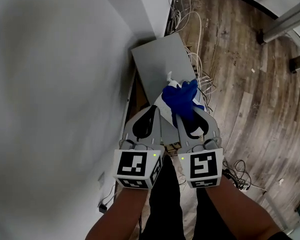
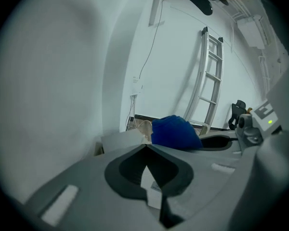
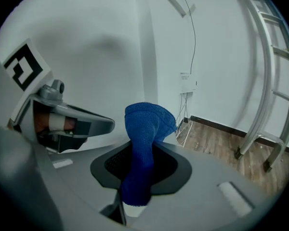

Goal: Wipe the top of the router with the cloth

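Wall (image 1: 55,74), plain and white, is filling the left of the scene. Just right of it I am holding the left gripper (image 1: 156,108), its jaws drawn together at the tips and carrying nothing. Beyond it a flat grey rectangular panel (image 1: 157,59) is running away from me, near to far. At the panel's near end a white body (image 1: 159,103), which I am taking for the router, is peeking out, mostly covered, so I cannot tell its long axis. Right beside the left gripper, the right gripper (image 1: 182,115) is clamping a bunched blue knitted cloth (image 1: 181,98), which is hanging directly over that white body. So the right gripper is the nearer one, and the wipe looks like a short drop and a push away along the panel. Pale cables (image 1: 202,79) are trailing over the wooden plank floor (image 1: 250,84) at right.
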`<control>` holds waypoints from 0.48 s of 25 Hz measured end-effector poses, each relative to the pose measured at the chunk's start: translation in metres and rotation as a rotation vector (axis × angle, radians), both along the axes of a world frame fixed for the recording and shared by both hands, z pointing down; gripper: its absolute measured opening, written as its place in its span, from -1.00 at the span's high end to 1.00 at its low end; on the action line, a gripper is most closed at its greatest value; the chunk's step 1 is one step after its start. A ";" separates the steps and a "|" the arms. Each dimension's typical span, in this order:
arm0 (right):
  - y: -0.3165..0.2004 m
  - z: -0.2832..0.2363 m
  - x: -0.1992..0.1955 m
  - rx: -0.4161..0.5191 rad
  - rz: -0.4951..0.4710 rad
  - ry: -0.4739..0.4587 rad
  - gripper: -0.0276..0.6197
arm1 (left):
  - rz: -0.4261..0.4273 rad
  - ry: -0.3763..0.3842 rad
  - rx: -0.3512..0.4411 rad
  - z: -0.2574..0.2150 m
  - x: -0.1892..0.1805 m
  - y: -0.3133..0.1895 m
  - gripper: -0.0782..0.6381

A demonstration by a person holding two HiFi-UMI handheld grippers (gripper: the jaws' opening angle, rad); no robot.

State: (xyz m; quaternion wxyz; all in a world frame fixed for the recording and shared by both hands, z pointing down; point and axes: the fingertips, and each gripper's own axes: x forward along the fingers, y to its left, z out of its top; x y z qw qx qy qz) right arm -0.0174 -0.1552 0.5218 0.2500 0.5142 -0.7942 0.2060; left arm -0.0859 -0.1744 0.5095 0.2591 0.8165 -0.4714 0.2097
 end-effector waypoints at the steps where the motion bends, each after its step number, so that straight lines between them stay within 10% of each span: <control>1: -0.005 0.014 -0.005 -0.007 0.004 0.004 0.55 | -0.007 -0.004 -0.010 0.010 -0.007 0.000 0.78; 12: -0.021 0.103 -0.032 -0.047 -0.043 0.072 0.56 | -0.009 0.009 -0.051 0.051 -0.022 0.001 0.78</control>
